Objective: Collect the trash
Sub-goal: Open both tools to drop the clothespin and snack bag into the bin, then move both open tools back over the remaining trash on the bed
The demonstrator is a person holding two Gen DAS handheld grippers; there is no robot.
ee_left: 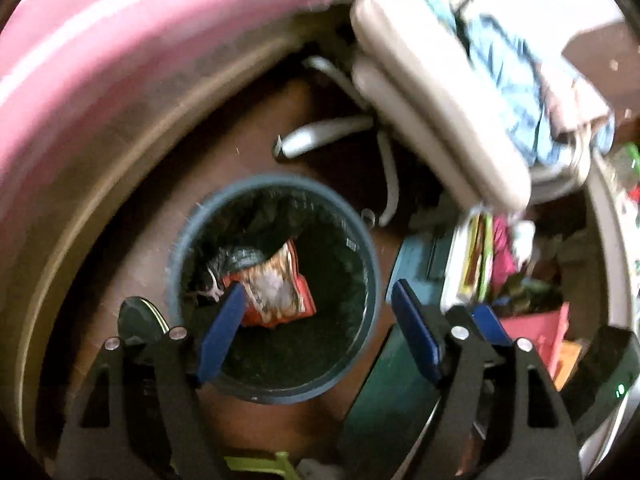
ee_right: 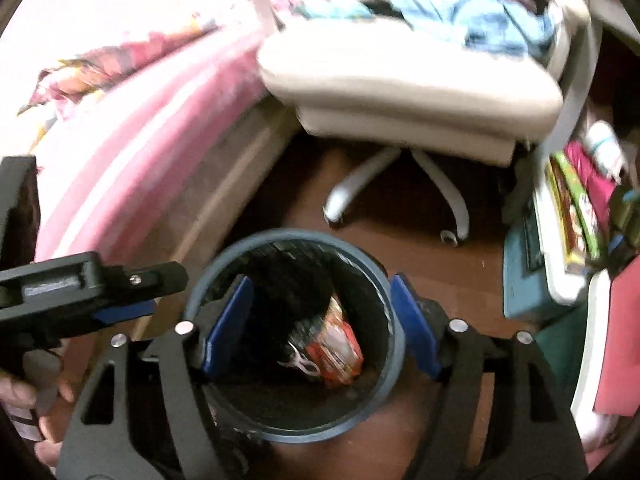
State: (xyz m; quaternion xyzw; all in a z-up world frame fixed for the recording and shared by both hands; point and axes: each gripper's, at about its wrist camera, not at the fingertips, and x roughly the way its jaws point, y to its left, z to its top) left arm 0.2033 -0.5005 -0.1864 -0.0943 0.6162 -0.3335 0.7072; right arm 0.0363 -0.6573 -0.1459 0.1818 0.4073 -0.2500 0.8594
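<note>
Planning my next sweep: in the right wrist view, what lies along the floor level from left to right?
Pink bed → left gripper → trash bin with the red wrapper inside → pile of books and boxes. The right gripper hangs open over the bin.

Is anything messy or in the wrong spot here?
Clothes are heaped on the chair seat, an odd place for them. The snack wrapper lies inside the bin, where trash belongs.
</note>
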